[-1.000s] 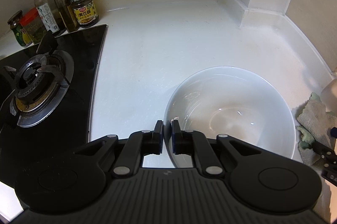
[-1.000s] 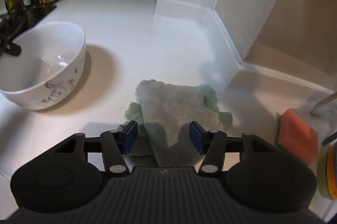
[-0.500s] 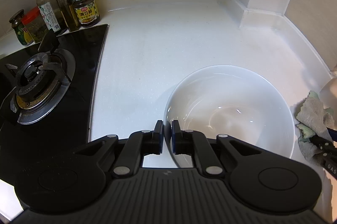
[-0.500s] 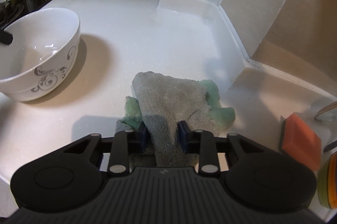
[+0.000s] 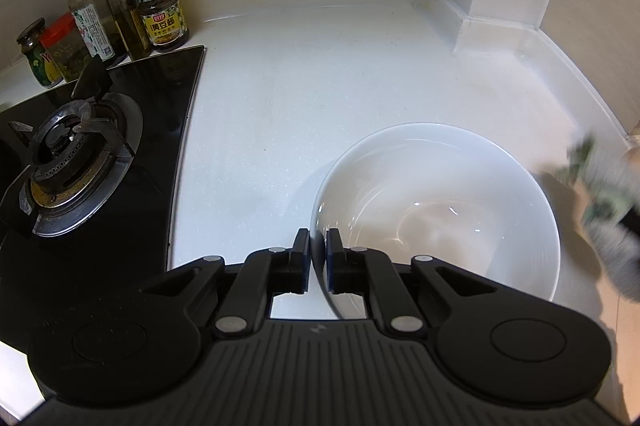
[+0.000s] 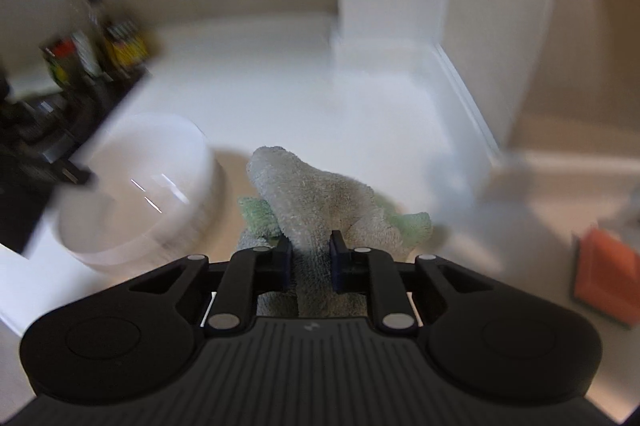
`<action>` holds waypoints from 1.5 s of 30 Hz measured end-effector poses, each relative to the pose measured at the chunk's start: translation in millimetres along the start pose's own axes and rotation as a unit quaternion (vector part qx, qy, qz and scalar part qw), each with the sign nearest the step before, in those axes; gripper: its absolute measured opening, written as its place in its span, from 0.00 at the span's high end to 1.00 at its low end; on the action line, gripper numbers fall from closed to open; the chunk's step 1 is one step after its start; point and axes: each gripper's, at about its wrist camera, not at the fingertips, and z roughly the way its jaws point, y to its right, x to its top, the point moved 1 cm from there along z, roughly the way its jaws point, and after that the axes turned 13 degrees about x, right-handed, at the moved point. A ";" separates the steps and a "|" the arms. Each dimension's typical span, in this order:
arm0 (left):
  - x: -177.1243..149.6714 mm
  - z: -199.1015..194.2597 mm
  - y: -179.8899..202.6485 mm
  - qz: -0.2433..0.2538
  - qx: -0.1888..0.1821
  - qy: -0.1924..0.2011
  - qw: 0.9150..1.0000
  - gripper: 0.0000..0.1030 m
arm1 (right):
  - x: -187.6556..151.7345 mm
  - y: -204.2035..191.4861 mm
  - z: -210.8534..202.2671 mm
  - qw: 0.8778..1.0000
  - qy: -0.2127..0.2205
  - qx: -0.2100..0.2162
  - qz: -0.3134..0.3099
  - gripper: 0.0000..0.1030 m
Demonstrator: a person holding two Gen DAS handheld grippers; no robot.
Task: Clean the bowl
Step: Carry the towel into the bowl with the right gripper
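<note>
Left gripper (image 5: 318,254) is clamped on the near rim of the white bowl (image 5: 436,202), which sits on the white countertop (image 5: 320,78) just right of the stove's (image 5: 96,154) edge. Right gripper (image 6: 310,262) pinches the grey-green cloth (image 6: 320,198), raised beside the bowl's right side. Open counter extends to the back wall.
</note>
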 end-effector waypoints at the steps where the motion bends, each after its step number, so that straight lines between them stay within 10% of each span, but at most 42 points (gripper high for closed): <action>1: 0.0 0.4 -0.4 -0.001 -0.001 0.000 1.000 0.94 | 8.1 -7.9 -5.1 1.000 0.010 0.017 -0.009 0.86; 13: 2.6 2.7 -17.2 -0.042 -0.036 -0.024 0.998 0.94 | 47.1 -67.9 30.0 0.987 -0.033 0.137 -0.075 0.86; 45: 18.9 27.4 -12.3 -0.005 -0.065 -0.084 0.994 0.87 | 47.5 -101.3 97.8 0.955 -0.186 0.102 -0.207 0.79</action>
